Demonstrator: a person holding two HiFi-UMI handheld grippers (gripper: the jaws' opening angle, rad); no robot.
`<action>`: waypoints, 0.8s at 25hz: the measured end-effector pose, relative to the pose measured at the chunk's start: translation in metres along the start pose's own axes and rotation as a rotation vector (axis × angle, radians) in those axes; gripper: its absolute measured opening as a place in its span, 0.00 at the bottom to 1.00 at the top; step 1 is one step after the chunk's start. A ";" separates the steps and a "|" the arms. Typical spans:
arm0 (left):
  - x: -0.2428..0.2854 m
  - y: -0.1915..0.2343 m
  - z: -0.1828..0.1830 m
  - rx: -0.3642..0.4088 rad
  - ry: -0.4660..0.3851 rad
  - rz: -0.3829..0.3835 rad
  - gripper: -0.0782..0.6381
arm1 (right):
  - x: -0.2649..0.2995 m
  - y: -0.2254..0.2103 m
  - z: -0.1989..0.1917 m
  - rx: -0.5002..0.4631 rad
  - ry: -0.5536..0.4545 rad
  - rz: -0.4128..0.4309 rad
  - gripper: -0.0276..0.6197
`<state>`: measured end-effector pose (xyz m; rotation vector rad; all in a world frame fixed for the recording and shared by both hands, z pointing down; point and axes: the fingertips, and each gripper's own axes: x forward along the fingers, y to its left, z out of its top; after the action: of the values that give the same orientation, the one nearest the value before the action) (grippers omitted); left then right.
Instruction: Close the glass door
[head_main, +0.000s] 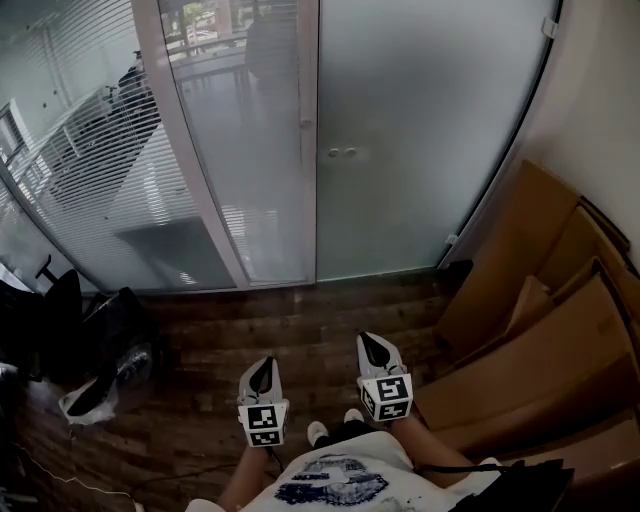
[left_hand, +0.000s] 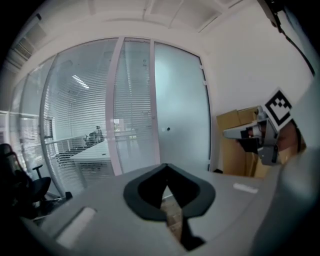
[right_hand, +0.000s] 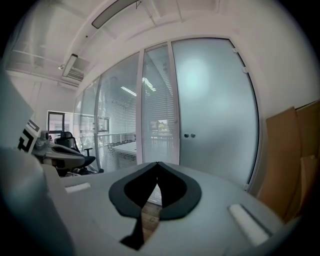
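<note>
In the head view the frosted glass door (head_main: 420, 140) stands far and centre-right, its left edge against the white frame post (head_main: 308, 140). Near, over the wooden floor (head_main: 300, 325), the left gripper (head_main: 262, 364) and right gripper (head_main: 375, 346) are well apart from it. The picture's bottom edge cuts off the person's arms, and cardboard sheets (head_main: 545, 320) hide the right wall's foot. In the left gripper view its jaw tips meet on nothing, and the door's lower part is hidden behind them. In the right gripper view the jaws are likewise pressed together and empty. Two small knobs (right_hand: 189, 135) show, too small to make out.

Two hand-held grippers (head_main: 262, 362) (head_main: 372, 340), one frosted glass door (head_main: 420, 140) with two round knobs (head_main: 341, 153), one black office chair (left_hand: 22, 182).
</note>
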<state>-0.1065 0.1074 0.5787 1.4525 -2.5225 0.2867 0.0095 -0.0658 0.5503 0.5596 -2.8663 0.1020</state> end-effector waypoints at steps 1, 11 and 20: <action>-0.002 0.001 -0.002 -0.002 0.005 0.004 0.11 | -0.002 0.002 0.000 0.000 -0.005 0.004 0.05; 0.007 -0.033 -0.007 0.019 0.026 -0.047 0.11 | -0.022 -0.021 -0.008 -0.011 0.006 0.018 0.05; 0.024 -0.073 0.019 0.049 0.014 -0.061 0.11 | -0.039 -0.059 -0.008 0.027 -0.001 0.016 0.05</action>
<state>-0.0571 0.0464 0.5720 1.5367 -2.4722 0.3498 0.0691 -0.1054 0.5507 0.5427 -2.8749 0.1431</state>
